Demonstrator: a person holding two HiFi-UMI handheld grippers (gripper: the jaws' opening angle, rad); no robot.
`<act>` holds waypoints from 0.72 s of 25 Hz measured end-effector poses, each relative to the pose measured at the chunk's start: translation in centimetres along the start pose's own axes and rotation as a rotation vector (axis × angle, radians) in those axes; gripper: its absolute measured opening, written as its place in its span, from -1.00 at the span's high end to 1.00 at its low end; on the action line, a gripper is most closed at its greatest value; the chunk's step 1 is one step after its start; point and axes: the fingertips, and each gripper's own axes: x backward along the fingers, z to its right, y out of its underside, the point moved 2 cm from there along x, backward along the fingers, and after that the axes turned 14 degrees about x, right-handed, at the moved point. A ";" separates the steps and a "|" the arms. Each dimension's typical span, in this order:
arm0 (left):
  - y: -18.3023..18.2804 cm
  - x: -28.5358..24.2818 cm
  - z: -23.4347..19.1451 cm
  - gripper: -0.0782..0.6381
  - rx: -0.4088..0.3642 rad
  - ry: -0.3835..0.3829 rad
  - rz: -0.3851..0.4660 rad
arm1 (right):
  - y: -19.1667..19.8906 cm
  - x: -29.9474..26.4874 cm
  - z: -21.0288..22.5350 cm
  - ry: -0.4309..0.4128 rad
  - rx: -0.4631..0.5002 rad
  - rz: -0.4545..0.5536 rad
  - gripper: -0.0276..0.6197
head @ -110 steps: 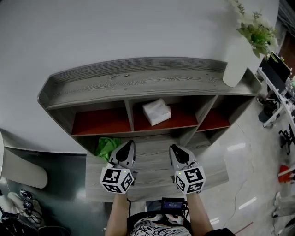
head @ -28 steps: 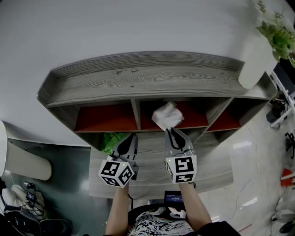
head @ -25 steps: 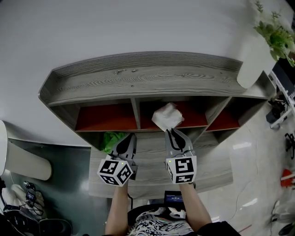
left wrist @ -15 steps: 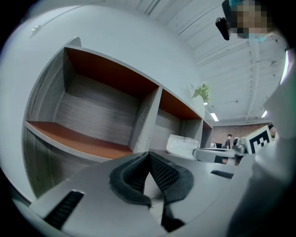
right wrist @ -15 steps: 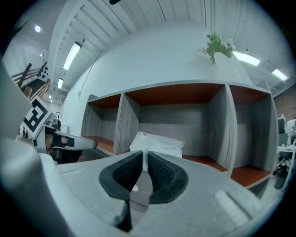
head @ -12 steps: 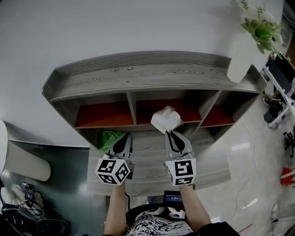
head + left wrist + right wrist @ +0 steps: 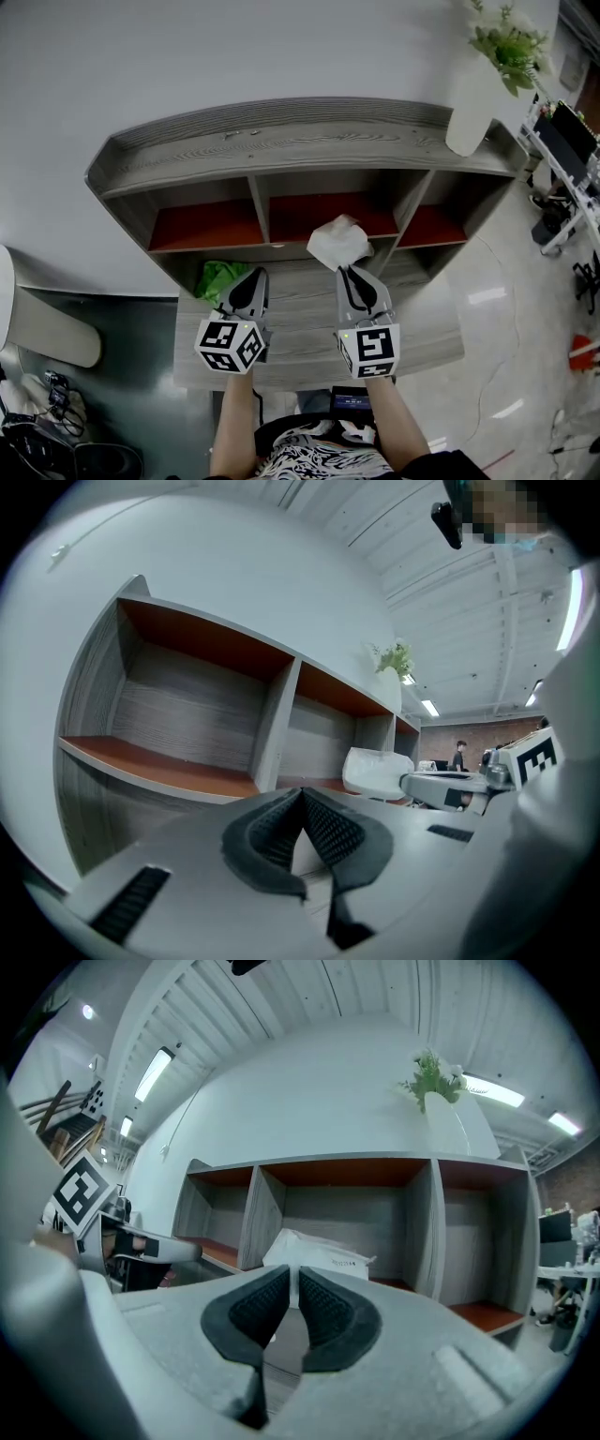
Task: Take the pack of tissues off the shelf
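Note:
The white pack of tissues [image 7: 339, 242] hangs in front of the grey shelf's [image 7: 281, 150] middle compartment, just outside its red floor. My right gripper [image 7: 350, 270] is shut on the pack's near edge. In the right gripper view the pack [image 7: 319, 1252] sticks out beyond the pinched pads of my right gripper [image 7: 294, 1275]. To the left, over the lower wooden board, my left gripper [image 7: 251, 277] is shut and holds nothing. In the left gripper view its pads meet at the tip of my left gripper [image 7: 302, 794], and the pack [image 7: 375, 769] shows to its right.
A white vase with a green plant [image 7: 473, 103] stands on the shelf top at the right. Something green [image 7: 217, 278] lies on the lower board [image 7: 300, 314] left of my left gripper. All three red-floored compartments hold nothing. Office gear lies at the far right.
The pack lay inside the middle compartment; my right gripper closed on it and drew it out toward me. It now hangs in front of the shelf. My left gripper barely moved.

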 end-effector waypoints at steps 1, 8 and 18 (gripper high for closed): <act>0.0 0.1 0.3 0.76 -0.003 0.008 0.003 | 0.0 0.3 0.0 0.000 0.002 0.000 0.80; -0.2 1.3 1.5 0.76 0.019 0.053 0.048 | 0.6 1.9 -0.1 0.011 0.008 -0.012 0.81; -0.4 2.4 1.4 0.76 0.033 0.030 0.065 | 1.0 3.2 0.0 0.026 0.009 0.006 0.81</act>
